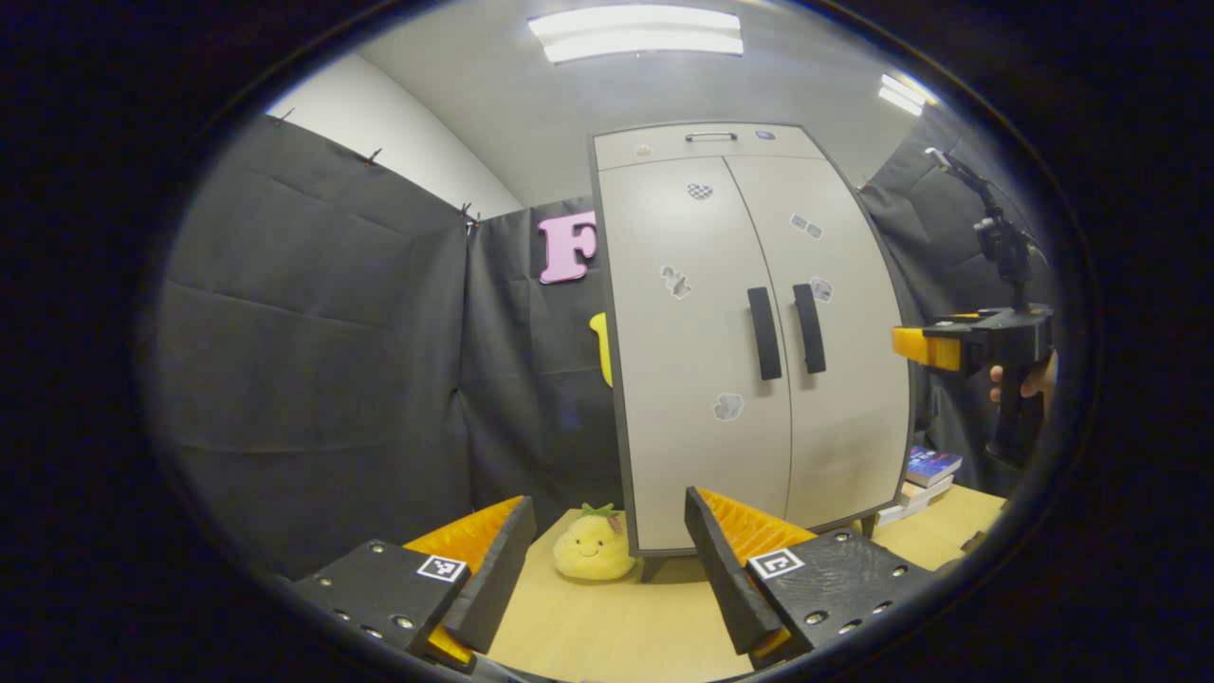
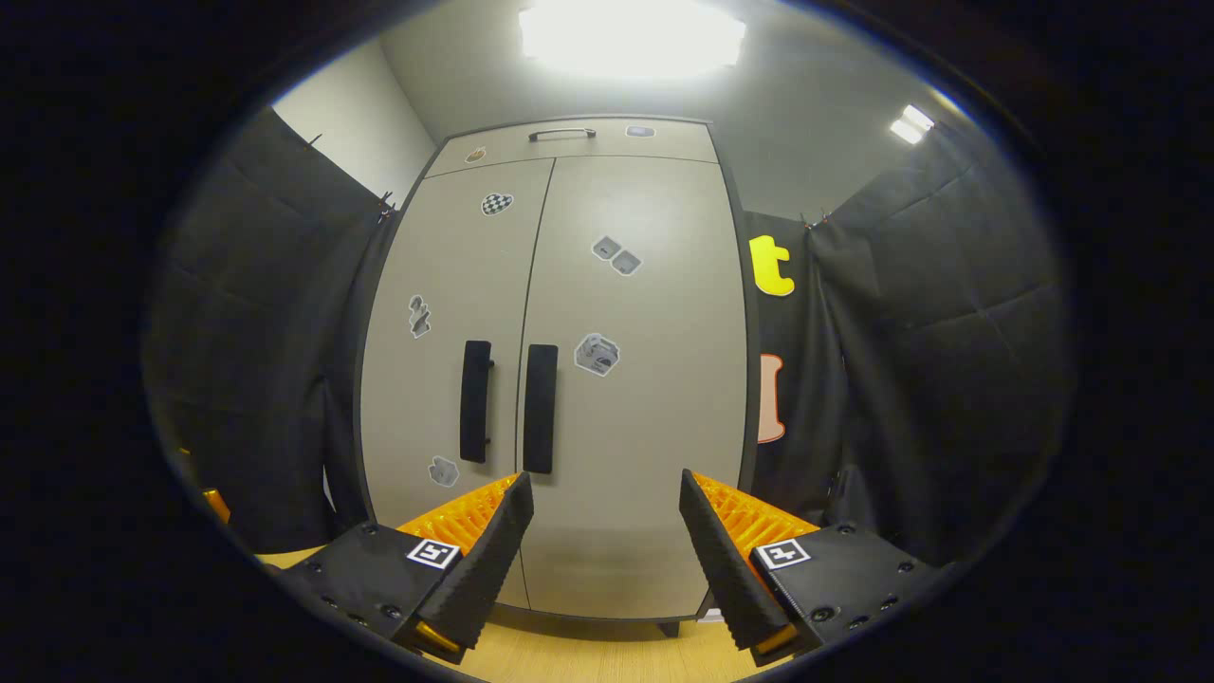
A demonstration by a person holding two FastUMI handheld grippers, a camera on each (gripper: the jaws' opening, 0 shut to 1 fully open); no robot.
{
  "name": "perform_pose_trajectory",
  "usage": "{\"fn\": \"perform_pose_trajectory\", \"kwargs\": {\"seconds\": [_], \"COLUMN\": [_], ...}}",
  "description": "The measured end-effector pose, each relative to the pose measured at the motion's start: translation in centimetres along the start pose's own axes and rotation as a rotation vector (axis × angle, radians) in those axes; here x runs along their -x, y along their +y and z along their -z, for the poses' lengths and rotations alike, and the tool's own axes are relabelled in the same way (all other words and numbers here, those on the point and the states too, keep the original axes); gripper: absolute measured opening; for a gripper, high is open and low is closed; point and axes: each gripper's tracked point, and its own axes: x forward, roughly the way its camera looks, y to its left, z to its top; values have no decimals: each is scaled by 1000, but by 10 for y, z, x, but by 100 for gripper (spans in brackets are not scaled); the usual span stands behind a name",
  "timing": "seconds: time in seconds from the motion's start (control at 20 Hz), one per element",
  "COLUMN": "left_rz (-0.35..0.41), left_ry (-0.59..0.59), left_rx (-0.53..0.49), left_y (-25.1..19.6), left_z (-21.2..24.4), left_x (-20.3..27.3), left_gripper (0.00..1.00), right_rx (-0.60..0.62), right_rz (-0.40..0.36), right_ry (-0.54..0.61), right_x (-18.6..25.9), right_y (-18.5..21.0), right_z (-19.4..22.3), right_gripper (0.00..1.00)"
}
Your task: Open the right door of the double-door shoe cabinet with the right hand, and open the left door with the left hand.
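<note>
Left hand-held gripper [image 1: 607,560] wide, empty; right hand-held gripper [image 2: 607,541] wide, facing shut cabinet doors [image 2: 626,398]; plush toy [image 1: 593,545], books [image 1: 925,474] beside cabinet.

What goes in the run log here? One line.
doors: both closed | left gripper: open, off handles | right gripper: open, facing right handle

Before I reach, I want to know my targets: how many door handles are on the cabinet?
2, both vertical at the cabinet's middle seam: the left handle on the left door, the right handle on the right door.
</note>
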Motion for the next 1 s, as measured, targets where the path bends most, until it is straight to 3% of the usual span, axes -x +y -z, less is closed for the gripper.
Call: {"fn": "perform_pose_trajectory", "kwargs": {"seconds": [0.45,0.65,0.85,1.0], "left_rz": [-51,-64,-86,-99], "left_ry": [-5,-1,7,24], "left_rx": [-13,-8,-6,1], "left_y": [20,26,33,39], "left_z": [1,3,7,13], "left_x": [7,7,7,7], "left_gripper": [92,92,92,92], "right_rx": [-6,-44,-76,-81], "right_rz": [-24,-44,-17,-17], "right_ry": [9,54,109,146], "right_x": [-66,-98,-124,-142], "right_y": [31,43,46,51], "right_z": [-20,-16,-10,-4], "right_gripper": [97,97,97,93]}}
